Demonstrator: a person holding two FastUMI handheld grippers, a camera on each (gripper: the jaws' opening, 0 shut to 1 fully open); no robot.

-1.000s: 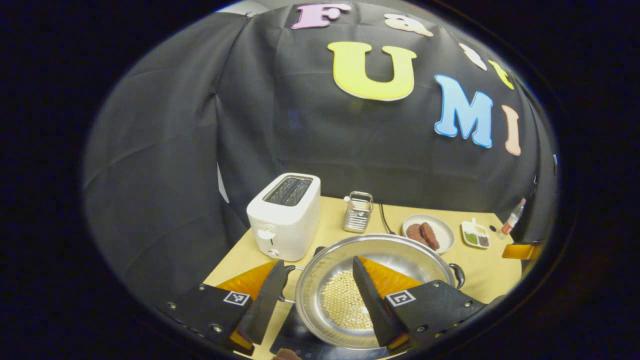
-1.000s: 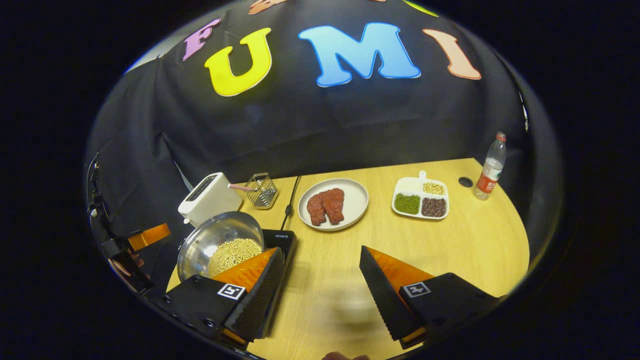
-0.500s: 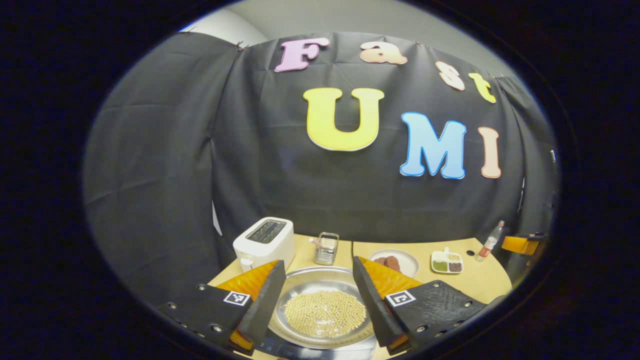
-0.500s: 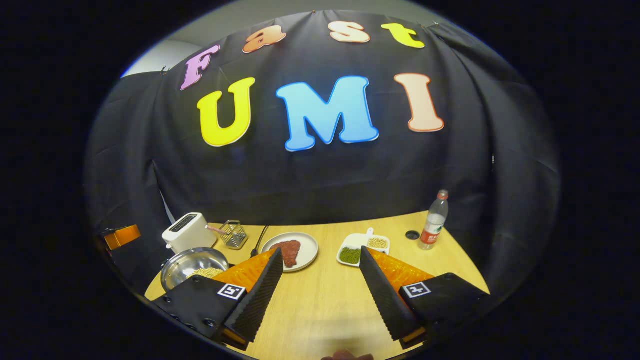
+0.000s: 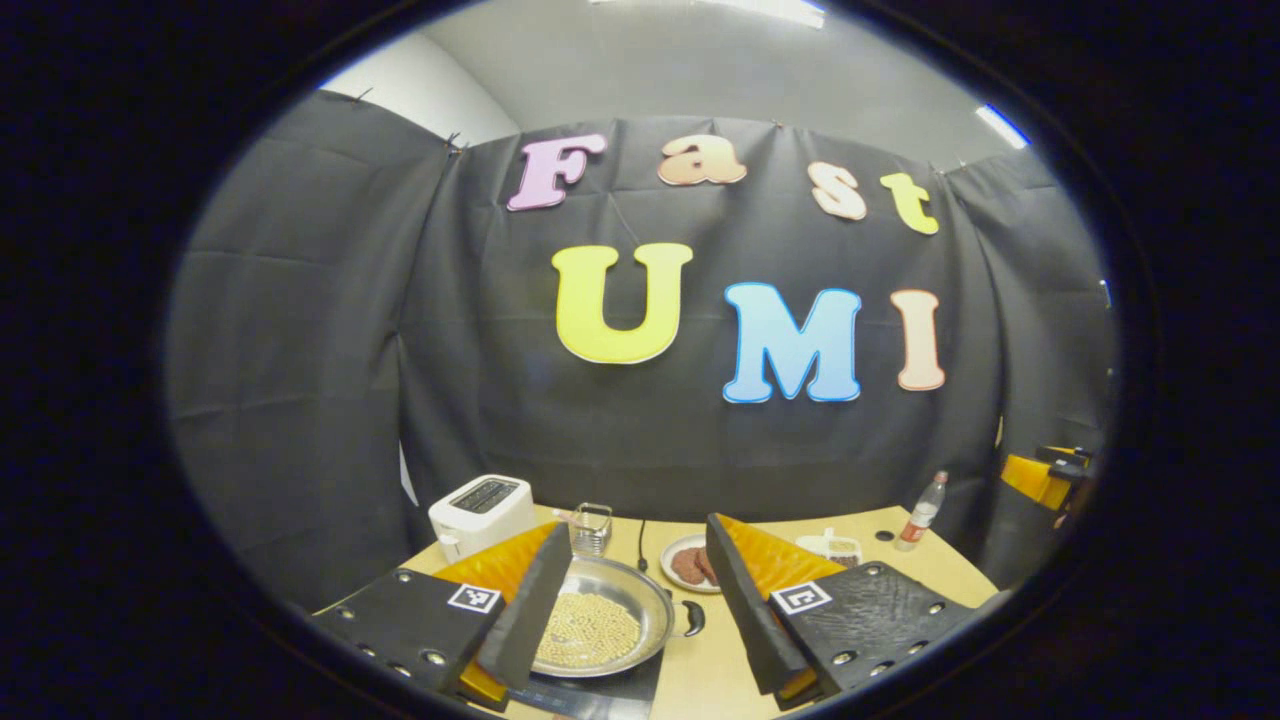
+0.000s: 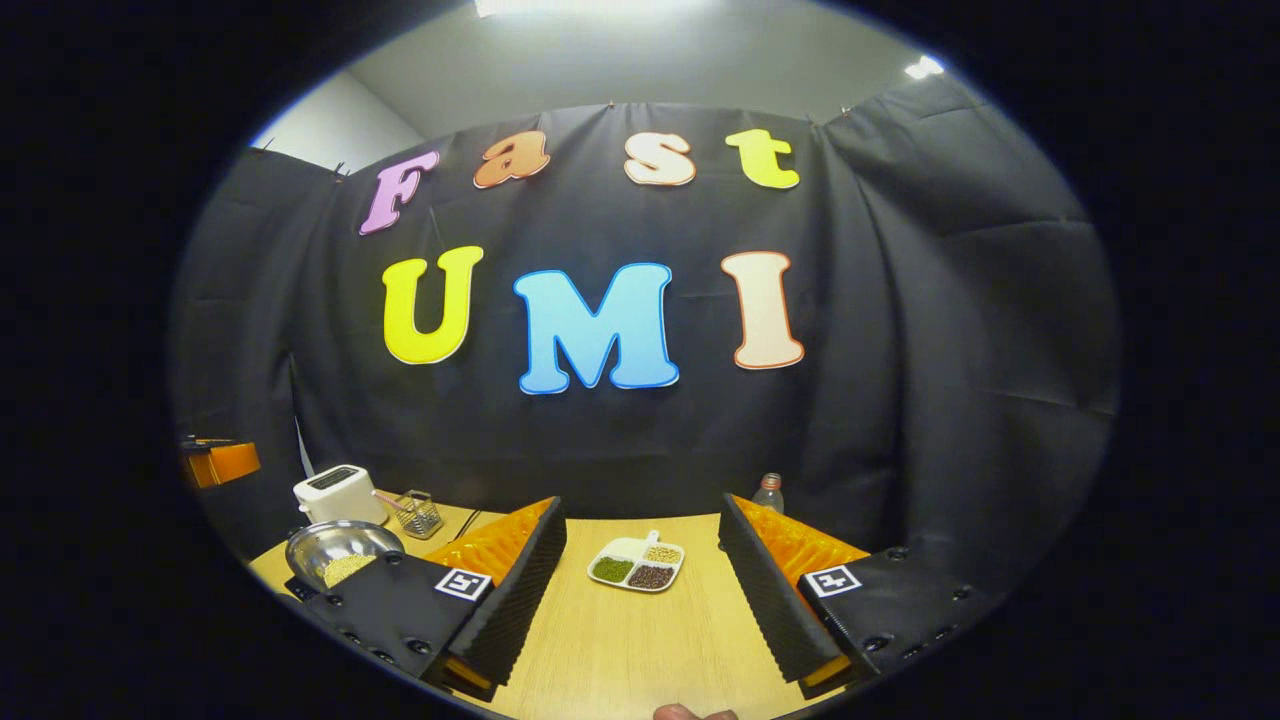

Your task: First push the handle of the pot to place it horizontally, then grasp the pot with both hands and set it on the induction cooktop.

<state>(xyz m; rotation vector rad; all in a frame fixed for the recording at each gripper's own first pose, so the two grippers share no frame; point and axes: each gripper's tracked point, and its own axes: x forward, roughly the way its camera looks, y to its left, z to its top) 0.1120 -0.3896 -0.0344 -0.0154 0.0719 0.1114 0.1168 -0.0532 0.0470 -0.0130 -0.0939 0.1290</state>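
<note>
In the left gripper view the white toaster point(image 5: 480, 510) stands at the far left corner of the wooden table point(image 5: 950, 575), close to the table's left edge, with a small wire basket point(image 5: 591, 527) just to its right. In front of them the steel pot point(image 5: 600, 630), with pale beans in it, rests on the black induction cooktop point(image 5: 620, 690) near the front edge, its black side handle point(image 5: 692, 618) pointing right. The left gripper point(image 5: 635, 610) hangs above and nearer than the pot, fingers spread wide with nothing between them. Further right lie a plate of meat point(image 5: 688, 565), a water bottle point(image 5: 921, 510) near the back right corner, and bare tabletop between. In the right gripper view the divided dish point(image 6: 636, 565) sits mid-table with open wood around it. The right gripper point(image 6: 640, 590) is held level above that stretch, fingers wide apart and holding nothing.
</note>
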